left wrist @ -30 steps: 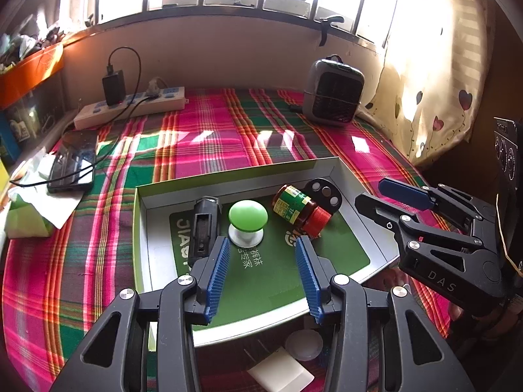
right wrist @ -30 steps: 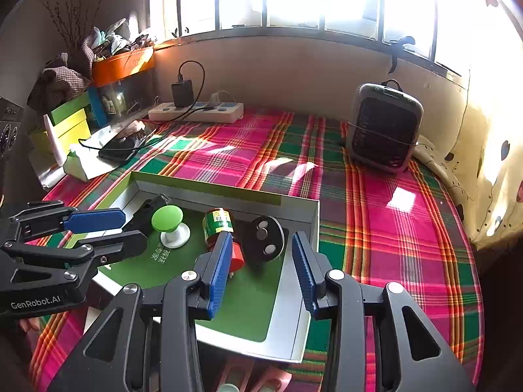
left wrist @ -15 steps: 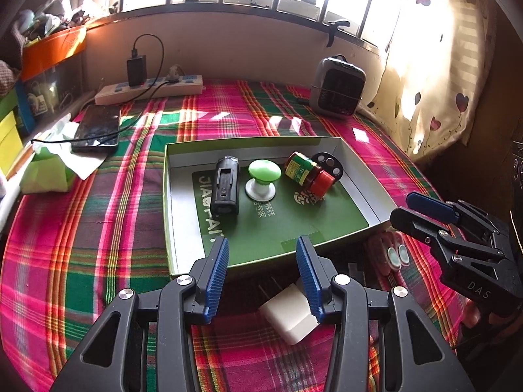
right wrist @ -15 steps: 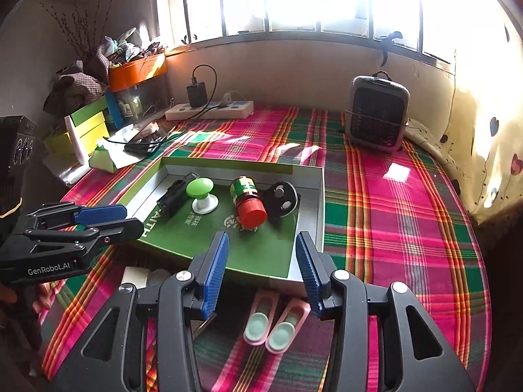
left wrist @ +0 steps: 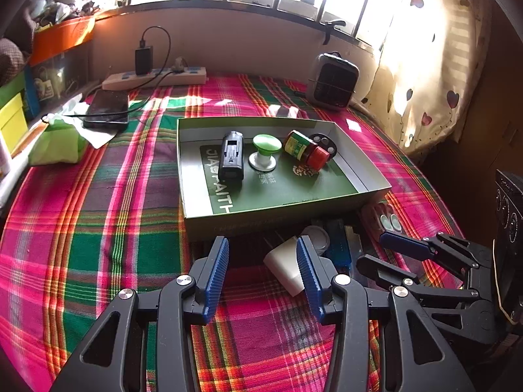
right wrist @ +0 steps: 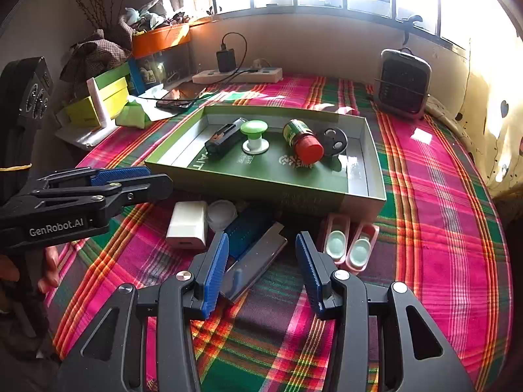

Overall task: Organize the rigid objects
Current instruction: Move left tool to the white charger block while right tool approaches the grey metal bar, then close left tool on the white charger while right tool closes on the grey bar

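A shallow green box [left wrist: 287,210] [right wrist: 261,189] on the plaid cloth holds a black device [left wrist: 231,156], a green knob [left wrist: 266,150], a red-lidded jar [left wrist: 305,152] and a black disc [left wrist: 327,142]. Loose in front of it lie a white charger block [left wrist: 282,268] [right wrist: 188,223], a round white lid [right wrist: 222,214], a blue stick [right wrist: 248,232], a flat metal piece [right wrist: 255,261] and a pink pair of cases [right wrist: 346,245]. My left gripper [left wrist: 262,241] hangs open beside the charger. My right gripper [right wrist: 261,238] is open above the metal piece.
A small heater [left wrist: 333,81] stands at the back right by the curtain. A power strip [left wrist: 157,78], a phone [left wrist: 108,107] and a green tissue pack [left wrist: 59,143] lie at the back left, next to coloured boxes [right wrist: 98,104]. A hand [right wrist: 49,268] holds the left gripper.
Both grippers have drawn back from over the box toward the near side. The loose items in front of the box have come into view. The right jaws stand slightly wider.
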The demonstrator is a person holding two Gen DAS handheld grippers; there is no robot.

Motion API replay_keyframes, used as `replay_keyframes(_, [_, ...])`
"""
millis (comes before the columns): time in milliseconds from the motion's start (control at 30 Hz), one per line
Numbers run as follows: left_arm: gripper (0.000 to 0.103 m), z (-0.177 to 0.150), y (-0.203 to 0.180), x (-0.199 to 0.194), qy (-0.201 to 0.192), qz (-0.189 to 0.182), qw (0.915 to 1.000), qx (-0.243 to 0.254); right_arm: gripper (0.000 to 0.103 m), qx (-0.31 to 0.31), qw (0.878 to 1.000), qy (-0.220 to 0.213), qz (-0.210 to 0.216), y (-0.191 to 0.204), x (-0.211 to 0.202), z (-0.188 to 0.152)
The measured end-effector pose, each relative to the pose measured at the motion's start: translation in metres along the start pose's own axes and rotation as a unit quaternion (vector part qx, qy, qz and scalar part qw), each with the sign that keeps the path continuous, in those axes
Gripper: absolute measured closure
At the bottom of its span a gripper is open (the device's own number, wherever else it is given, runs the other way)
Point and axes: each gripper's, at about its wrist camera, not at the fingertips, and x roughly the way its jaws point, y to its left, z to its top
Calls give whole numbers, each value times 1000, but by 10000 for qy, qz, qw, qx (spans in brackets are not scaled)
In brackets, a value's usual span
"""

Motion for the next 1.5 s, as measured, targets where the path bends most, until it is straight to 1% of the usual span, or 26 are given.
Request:
replay_keyframes(100, [60, -6, 3, -1, 50, -2, 10000, -11, 58, 177, 9998, 115, 54, 0, 6, -5])
replay_keyframes(233, [60, -11, 5, -1, 96, -69, 9999, -30, 58, 219, 9996, 198, 27, 5, 10, -8])
replay_keyframes(367, [60, -12, 4, 1, 126, -151, 9998, -32, 57, 196, 9991, 322, -212, 8, 16, -9])
replay_keyframes(433, [60, -12, 3, 2, 157, -166, 9997, -18, 53, 265, 9987, 344, -278, 6, 17, -10])
replay_keyframes(567, [59, -13, -2, 6, 239, -234, 9994, 43, 53, 393, 9974, 354, -492, -4, 15, -12])
replay_keyframes(667, [55, -11, -7, 10, 278, -276, 9992, 75, 53, 449, 9968, 349, -564, -9, 12, -14])
replay_keyframes(833, [55, -8, -16, 15, 354, -338, 9988, 81, 53, 302, 9964, 366, -695, -7, 14, -12])
replay_keyframes(967, [54, -7, -23, 19, 402, -333, 9985, 139, 53, 317, 9969, 362, -620, -9, 16, -10])
replay_keyframes(1100, [54, -7, -28, 25, 493, -217, 9985, 133, 53, 261, 9972, 365, -606, -9, 17, -10])
replay_keyframes(1167, [54, -7, -30, 27, 507, -111, 9985, 148, 54, 263, 9974, 357, -573, -10, 17, -9])
replay_keyframes(1233, [54, -7, -31, 29, 513, 29, 9986, 157, 64, 260, 9973, 346, -587, -12, 17, -9])
replay_keyframes(1300, [54, -7, -33, 31, 517, 120, 9984, 213, 69, 267, 9975, 338, -564, -14, 17, -8])
replay_keyframes(1400, [54, -7, -35, 34, 570, 179, 9980, 226, 71, 275, 9978, 328, -498, -16, 16, -8])
replay_keyframes(1500, [54, -8, -34, 37, 640, 254, 9975, 175, 76, 236, 9982, 326, -437, -16, 16, -8])
